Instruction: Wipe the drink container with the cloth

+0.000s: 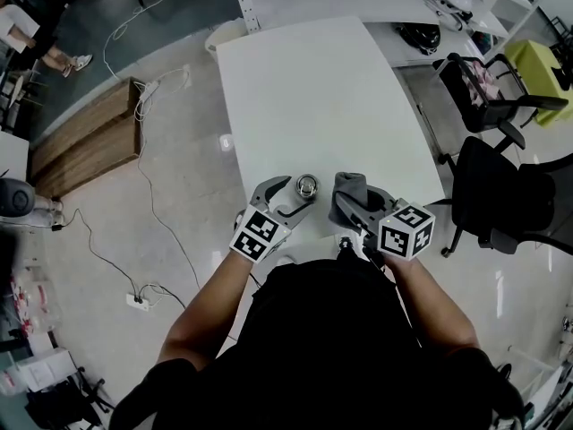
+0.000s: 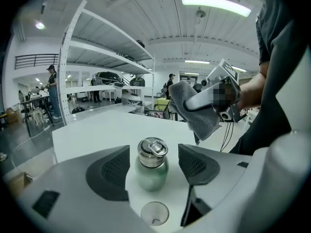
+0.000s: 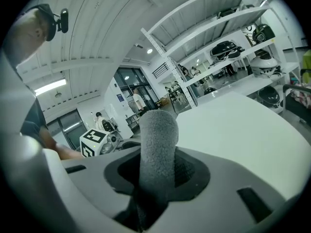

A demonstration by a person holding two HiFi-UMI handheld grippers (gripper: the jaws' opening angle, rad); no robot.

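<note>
The white counter [image 1: 313, 88] fills the frame's upper middle. The person's forearms [image 1: 215, 303] reach up from the bottom, tongs tipped slightly down. Right tongs [image 1: 356, 206], centre right, clench a grey cloth [image 1: 347, 188], its lower end hidden between them. Left tongs [image 1: 295, 195] stand released around the upright bottle [image 1: 307, 185] at the counter's near edge, pads clear of it.

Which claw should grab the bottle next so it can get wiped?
Left. The left claw is open, with the bottle standing right between its pads, untouched. The right claw is shut on the cloth, so it's busy and ready to wipe.
</note>
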